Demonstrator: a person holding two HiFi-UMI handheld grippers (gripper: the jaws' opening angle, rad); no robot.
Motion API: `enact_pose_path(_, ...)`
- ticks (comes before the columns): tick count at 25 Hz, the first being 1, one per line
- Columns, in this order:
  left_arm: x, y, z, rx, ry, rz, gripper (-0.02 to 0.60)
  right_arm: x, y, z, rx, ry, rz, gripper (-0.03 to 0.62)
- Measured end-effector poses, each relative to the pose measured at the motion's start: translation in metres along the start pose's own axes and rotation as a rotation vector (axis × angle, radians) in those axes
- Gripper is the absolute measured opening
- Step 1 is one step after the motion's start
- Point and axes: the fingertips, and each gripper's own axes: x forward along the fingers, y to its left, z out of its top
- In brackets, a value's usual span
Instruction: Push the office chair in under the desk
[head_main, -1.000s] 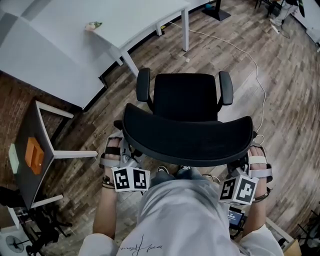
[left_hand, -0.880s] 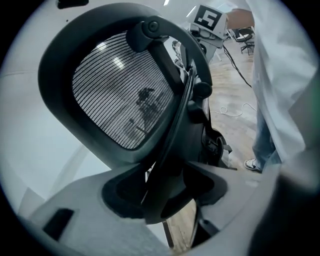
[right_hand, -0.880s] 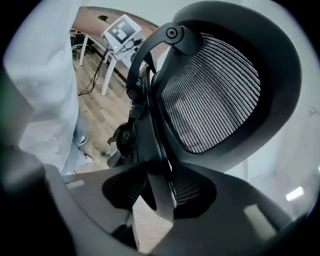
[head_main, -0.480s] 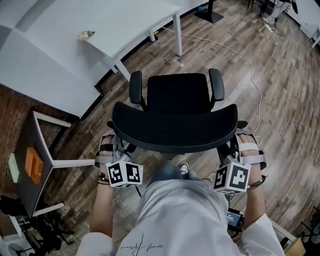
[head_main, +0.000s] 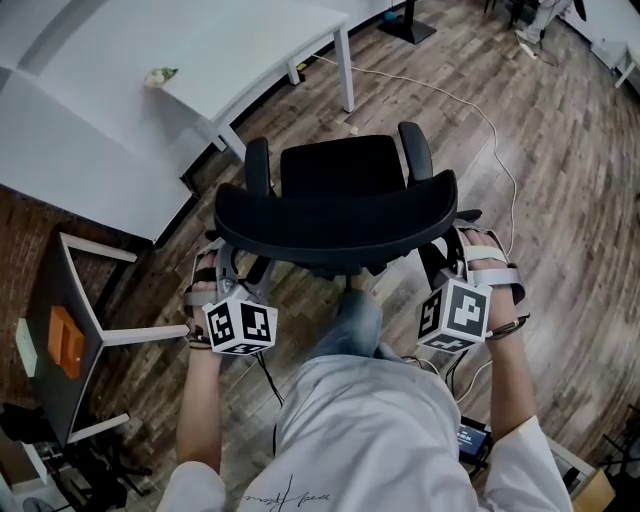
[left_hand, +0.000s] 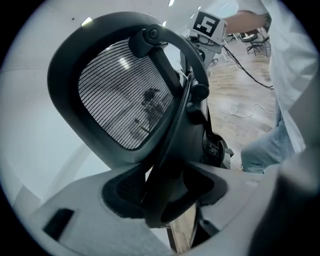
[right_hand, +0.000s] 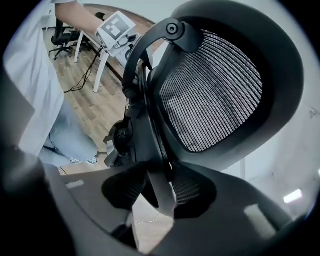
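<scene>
- Office chair (head_main: 335, 170) — black, standing on the wood floor (head_main: 560, 200), seat facing the white counter (head_main: 200, 50), close to its edge but not yet under it.
- Left claw (left_hand: 162, 195) pinches the left rim of the mesh backrest (head_main: 335, 222).
- Right claw (right_hand: 159, 192) pinches the right rim — both claws sit behind the chair.

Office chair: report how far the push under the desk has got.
Done: the left gripper and right gripper each clamp a side edge of the backrest. In hand: the office chair faces the white desk, its seat close to the desk's edge. Left: the seat is wholly out over the wood floor, nothing under the desktop yet; it needs rolling in.
</scene>
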Motion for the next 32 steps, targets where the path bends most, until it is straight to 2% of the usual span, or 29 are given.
enact_pose_path(7, 0.029, 0.014, 0.006, 0.001, 0.018, -0.011, 0.241, 0.029, -0.026, -0.007, -0.004, 0.035, -0.004, 0.168)
enact_pose_path(16, 0.075, 0.033, 0.029, -0.009, 0.052, 0.013, 0.233, 0.077, -0.082, -0.030, -0.031, 0.006, 0.009, 0.172)
enact_pose_path(22, 0.118, 0.049, 0.057, -0.040, 0.078, 0.040, 0.232, 0.115, -0.129, -0.055, -0.054, -0.011, 0.037, 0.173)
enact_pose_path(32, 0.194, 0.090, 0.072, -0.124, 0.148, 0.061, 0.229, 0.202, -0.210, -0.063, -0.110, -0.024, 0.093, 0.173)
